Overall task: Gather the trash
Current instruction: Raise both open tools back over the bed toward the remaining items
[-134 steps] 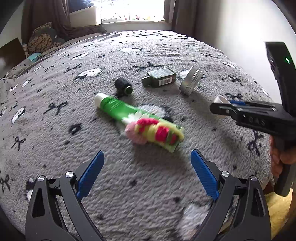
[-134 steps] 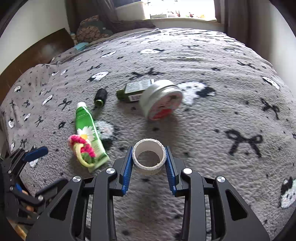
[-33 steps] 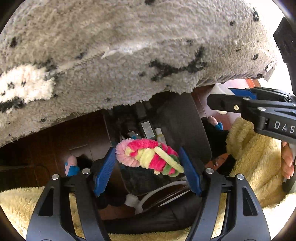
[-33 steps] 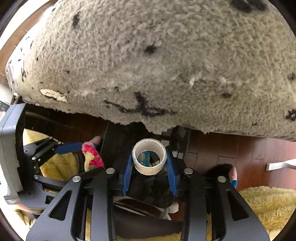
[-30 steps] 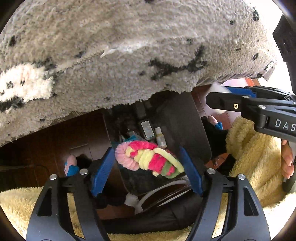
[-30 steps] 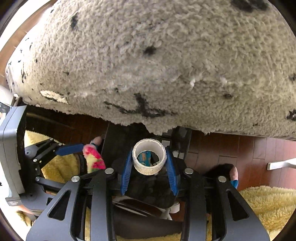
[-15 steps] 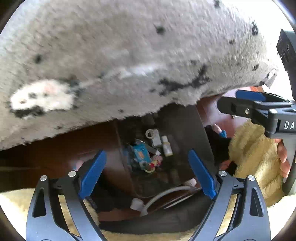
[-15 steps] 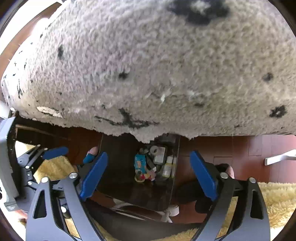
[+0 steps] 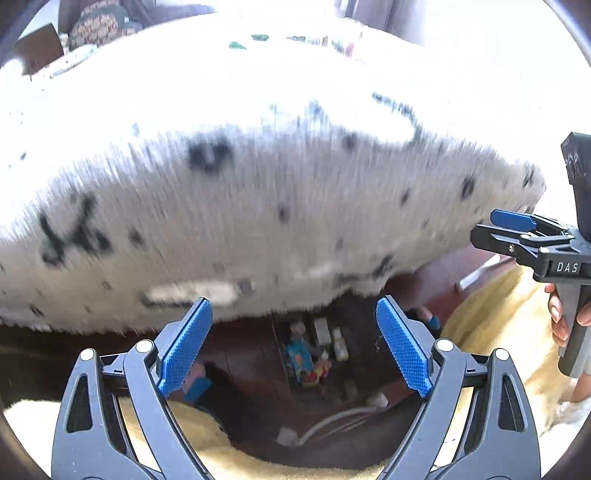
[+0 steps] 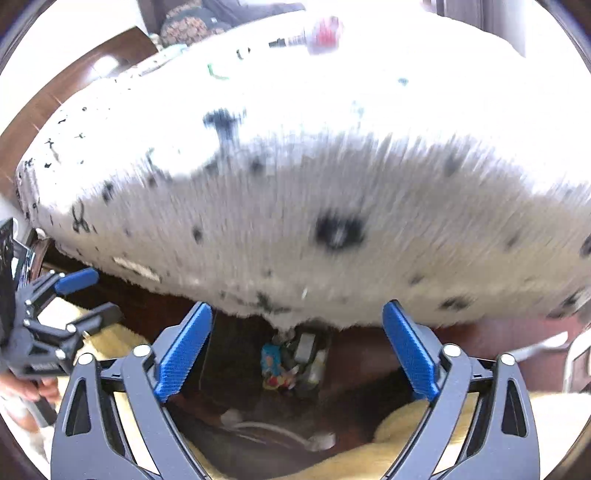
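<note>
My left gripper (image 9: 291,325) is open and empty, raised over the edge of the bed. Below it sits a dark bin (image 9: 258,354) holding the pink-and-yellow fuzzy ring (image 9: 314,376), a blue packet (image 9: 297,350) and small pale bottles. My right gripper (image 10: 297,325) is also empty; its jaws are opening over the same bin (image 10: 229,354), where the fuzzy ring (image 10: 275,382) lies. Each view shows the other gripper at its side: right gripper (image 9: 495,229), left gripper (image 10: 92,295). A round tin (image 10: 325,31) lies far off on the bed.
The grey fleece blanket (image 9: 258,184) with black bows hangs over the bed edge, blurred, above the bin. A yellow fluffy rug (image 9: 498,314) lies on the dark wooden floor. A white cable (image 9: 332,421) runs near the bin. A hand (image 9: 557,321) holds the right gripper's handle.
Both grippers opened and let go: the fuzzy ring and the tape roll dropped into the bin. Both grippers then rose, so the top of the bed has come into view.
</note>
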A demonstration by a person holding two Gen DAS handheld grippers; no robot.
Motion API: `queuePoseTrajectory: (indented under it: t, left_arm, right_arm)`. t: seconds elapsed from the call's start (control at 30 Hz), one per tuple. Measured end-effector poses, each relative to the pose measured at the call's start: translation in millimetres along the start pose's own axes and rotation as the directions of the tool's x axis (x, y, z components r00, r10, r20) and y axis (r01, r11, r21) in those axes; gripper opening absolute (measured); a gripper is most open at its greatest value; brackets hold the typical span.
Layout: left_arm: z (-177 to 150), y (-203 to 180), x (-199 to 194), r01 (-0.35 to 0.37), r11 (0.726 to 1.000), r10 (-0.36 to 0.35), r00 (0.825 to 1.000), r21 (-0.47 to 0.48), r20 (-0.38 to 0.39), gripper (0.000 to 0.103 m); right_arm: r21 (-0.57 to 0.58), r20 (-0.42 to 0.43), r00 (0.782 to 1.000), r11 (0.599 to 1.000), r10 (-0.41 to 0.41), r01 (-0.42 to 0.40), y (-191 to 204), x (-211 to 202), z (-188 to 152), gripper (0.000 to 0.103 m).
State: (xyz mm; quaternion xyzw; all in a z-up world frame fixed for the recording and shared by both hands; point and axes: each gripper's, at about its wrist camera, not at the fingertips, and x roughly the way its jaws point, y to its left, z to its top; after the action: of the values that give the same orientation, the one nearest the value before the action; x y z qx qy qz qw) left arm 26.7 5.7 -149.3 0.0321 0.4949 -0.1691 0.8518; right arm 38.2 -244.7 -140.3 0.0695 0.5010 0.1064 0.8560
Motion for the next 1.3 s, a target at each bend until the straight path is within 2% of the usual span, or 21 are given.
queuePoseTrajectory:
  t: [0.23, 0.47, 0.63, 0.83, 1.13, 1.3]
  left_arm:
    - [47, 11, -38, -0.057, 0.998, 0.057, 0.994, -0.005, 0.096, 0.086]
    - [88, 28, -44, -0.104, 0.994, 0.101, 0.987, 0.020, 0.127, 0.086]
    - [118, 38, -34, -0.142, 0.989, 0.137, 0.983, 0.031, 0.118, 0.086]
    - [154, 47, -8, -0.143, 0.989, 0.140, 0.986, 0.029, 0.092, 0.086]
    - [203, 43, 36, -0.158, 0.986, 0.155, 0.986, 0.048, 0.062, 0.086]
    - [218, 34, 52, -0.165, 0.983, 0.160, 0.985, 0.082, 0.056, 0.086]
  right_arm:
    - [-0.052, 0.098, 0.994, 0.997, -0.048, 0.053, -6, -46, 42, 0.097]
    - [-0.074, 0.123, 0.991, 0.995, -0.057, 0.066, -13, -58, 85, 0.097]
    - [-0.067, 0.108, 0.990, 0.993, -0.091, 0.098, -21, -49, 117, 0.097]
    - [-0.039, 0.114, 0.988, 0.993, -0.107, 0.112, -32, -29, 155, 0.097]
    - [-0.008, 0.138, 0.981, 0.991, -0.135, 0.137, -31, 31, 230, 0.097]
    - [-0.013, 0.160, 0.979, 0.991, -0.127, 0.131, -28, 63, 261, 0.097]
